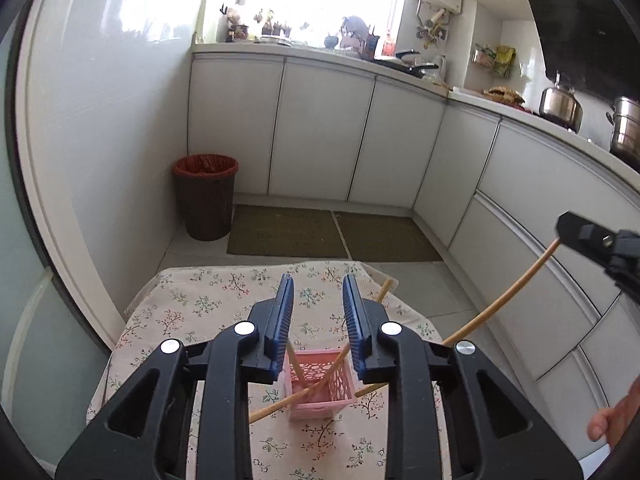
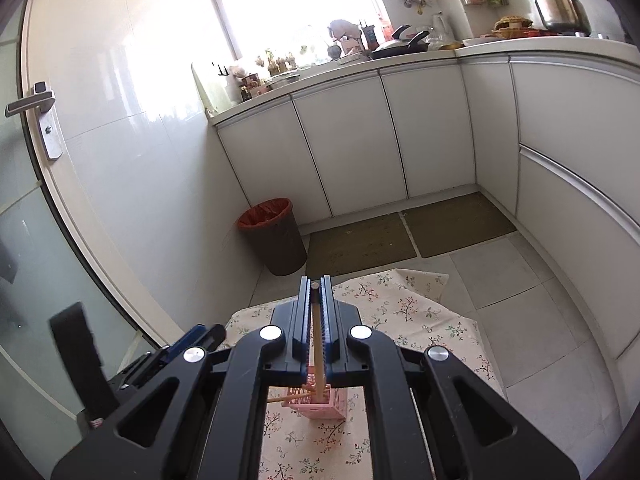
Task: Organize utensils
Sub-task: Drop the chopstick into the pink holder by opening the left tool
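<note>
A pink lattice basket (image 1: 320, 384) stands on the floral tablecloth (image 1: 192, 312); it also shows in the right wrist view (image 2: 324, 404). Two wooden chopsticks (image 1: 298, 368) lean inside it, and one lies beside it (image 1: 272, 408). My left gripper (image 1: 318, 304) is open and empty, above the basket. My right gripper (image 2: 317, 308) is shut on a long wooden chopstick (image 2: 318, 356), whose lower end reaches down into the basket. In the left wrist view that chopstick (image 1: 500, 304) slants from the right gripper (image 1: 592, 236) toward the basket. Another chopstick (image 1: 386, 288) lies at the table's far edge.
A brown waste bin with a red liner (image 1: 206, 196) stands on the floor by the wall. Two mats (image 1: 288, 232) lie before white cabinets (image 1: 320, 128). A glass door with a handle (image 2: 32, 104) is on the left.
</note>
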The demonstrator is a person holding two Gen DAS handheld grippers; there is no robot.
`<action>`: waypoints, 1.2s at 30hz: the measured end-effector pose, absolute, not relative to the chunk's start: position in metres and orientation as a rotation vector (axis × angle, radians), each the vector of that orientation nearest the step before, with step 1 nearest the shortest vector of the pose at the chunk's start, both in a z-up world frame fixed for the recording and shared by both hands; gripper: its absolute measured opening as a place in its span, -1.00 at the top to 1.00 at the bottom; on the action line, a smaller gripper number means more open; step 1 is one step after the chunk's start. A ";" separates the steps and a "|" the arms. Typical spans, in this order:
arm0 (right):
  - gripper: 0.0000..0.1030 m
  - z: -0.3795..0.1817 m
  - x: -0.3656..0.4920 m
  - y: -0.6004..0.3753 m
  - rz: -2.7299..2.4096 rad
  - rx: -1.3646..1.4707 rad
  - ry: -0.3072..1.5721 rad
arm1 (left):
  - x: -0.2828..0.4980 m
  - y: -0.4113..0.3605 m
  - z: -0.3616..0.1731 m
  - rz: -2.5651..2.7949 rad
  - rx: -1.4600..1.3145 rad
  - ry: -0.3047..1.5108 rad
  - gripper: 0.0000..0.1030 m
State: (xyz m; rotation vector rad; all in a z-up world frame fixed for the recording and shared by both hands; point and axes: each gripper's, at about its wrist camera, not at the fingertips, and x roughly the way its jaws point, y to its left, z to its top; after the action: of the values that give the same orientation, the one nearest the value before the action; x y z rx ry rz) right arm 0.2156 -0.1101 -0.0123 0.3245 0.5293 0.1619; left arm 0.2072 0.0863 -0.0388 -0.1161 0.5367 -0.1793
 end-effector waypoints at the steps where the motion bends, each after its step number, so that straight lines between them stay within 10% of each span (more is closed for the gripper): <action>1: 0.91 -0.014 0.220 -0.107 0.163 0.320 0.531 | 0.203 0.091 -0.033 -0.167 -0.126 0.520 0.40; 19: 0.80 -0.070 0.258 -0.052 0.197 0.246 0.605 | 0.188 0.139 -0.042 0.020 -0.139 0.551 0.12; 22: 0.29 -0.067 0.246 -0.054 0.186 0.249 0.589 | 0.180 0.138 -0.040 0.025 -0.133 0.543 -0.09; 31: 0.02 -0.059 0.202 -0.074 0.120 0.237 0.572 | 0.155 0.125 -0.039 0.026 -0.107 0.549 -0.36; 36: -0.46 -0.066 0.175 -0.088 0.073 0.258 0.584 | 0.135 0.113 -0.043 0.029 -0.077 0.549 -0.62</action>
State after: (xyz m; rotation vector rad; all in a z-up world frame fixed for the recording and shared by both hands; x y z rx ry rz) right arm 0.1750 -0.0880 -0.0658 0.2576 0.5837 0.0727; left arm 0.1355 0.1128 -0.0426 -0.0773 0.5489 0.0287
